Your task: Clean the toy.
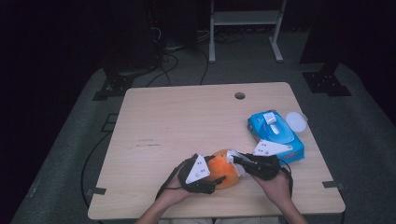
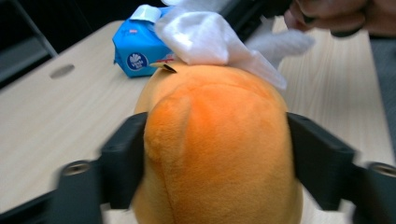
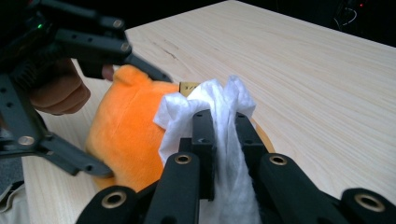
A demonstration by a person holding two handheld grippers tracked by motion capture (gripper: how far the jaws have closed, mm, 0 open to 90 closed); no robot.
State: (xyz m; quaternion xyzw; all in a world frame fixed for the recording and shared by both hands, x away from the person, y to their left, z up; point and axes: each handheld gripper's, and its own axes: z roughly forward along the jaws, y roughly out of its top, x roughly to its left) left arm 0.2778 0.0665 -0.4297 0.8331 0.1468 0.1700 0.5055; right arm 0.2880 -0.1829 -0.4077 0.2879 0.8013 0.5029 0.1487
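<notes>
From the high view, the person has both claws working near the front edge of the wooden table [image 1: 154, 116]. The left gripper [image 1: 218, 181] sits wrapped around an orange plush toy [image 1: 223, 163], one jaw on each side of it. The right gripper [image 1: 235, 159] comes in from the other side with a bunched white wipe [image 1: 233, 158] pinched at its tip, and the wipe is touching the top of the plush. Just beyond the right gripper there's a blue wipes pack [image 1: 273, 128], and beside that pack a small round white lid [image 1: 296, 121].

In the left gripper view, the orange plush toy [image 2: 219, 149] sits right between the two black jaws, which stand wide and press against its flanks, so it's a proper grip on a fat object. The white wipe [image 2: 210, 39] lies on the far end of the plush, straight ahead of the jaws, and the blue wipes pack [image 2: 137, 49] is farther off to the upper left.

In the right gripper view, the right gripper [image 3: 223, 140] is clamped tight on the white wipe [image 3: 212, 105], which bulges out above the jaws. The orange plush toy [image 3: 128, 135] is just left of and ahead of the tips, touching the wipe, with the left gripper [image 3: 140, 121] straddling it.
</notes>
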